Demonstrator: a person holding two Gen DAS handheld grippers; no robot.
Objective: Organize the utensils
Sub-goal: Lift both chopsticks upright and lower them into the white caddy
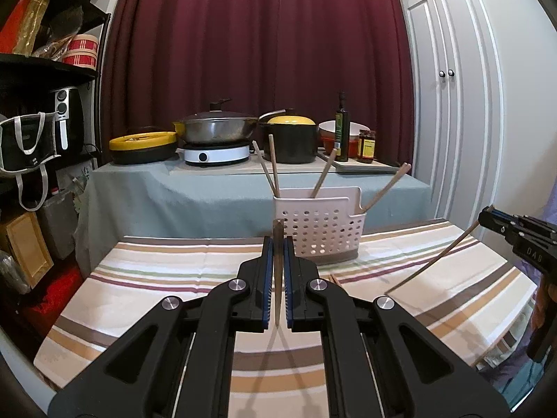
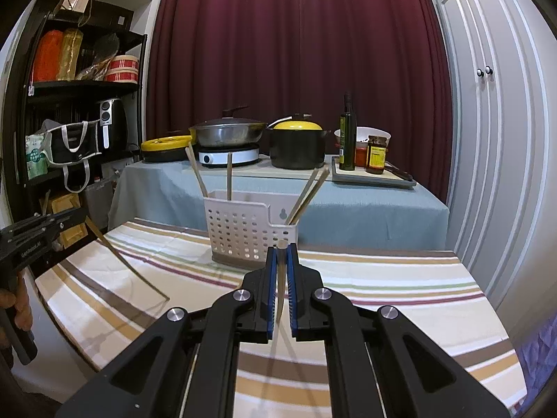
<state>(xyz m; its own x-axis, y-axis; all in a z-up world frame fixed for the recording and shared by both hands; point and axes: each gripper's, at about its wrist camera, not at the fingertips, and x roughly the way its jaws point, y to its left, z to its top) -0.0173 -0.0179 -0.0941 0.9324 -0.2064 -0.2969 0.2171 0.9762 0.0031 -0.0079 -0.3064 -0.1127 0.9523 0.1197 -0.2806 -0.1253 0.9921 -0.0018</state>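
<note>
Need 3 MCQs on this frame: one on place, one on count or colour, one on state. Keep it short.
1. Where does the white perforated caddy stand?
A. On the striped tablecloth
B. On the black shelf
C. Beside the yellow-lidded pot

2. How many chopsticks stand in the caddy?
A. Two
B. Five
C. Eight

3. What state is the left hand-held gripper in?
A. Open and empty
B. Shut on a chopstick
C. Shut on a spoon

Answers:
1 A: the caddy's base sits on the striped cloth in both views.
2 B: five sticks rise from it in the left wrist view, three on one side and two on the other.
3 B: its blue pads clamp one chopstick; the right hand-held gripper likewise clamps another chopstick.
</note>
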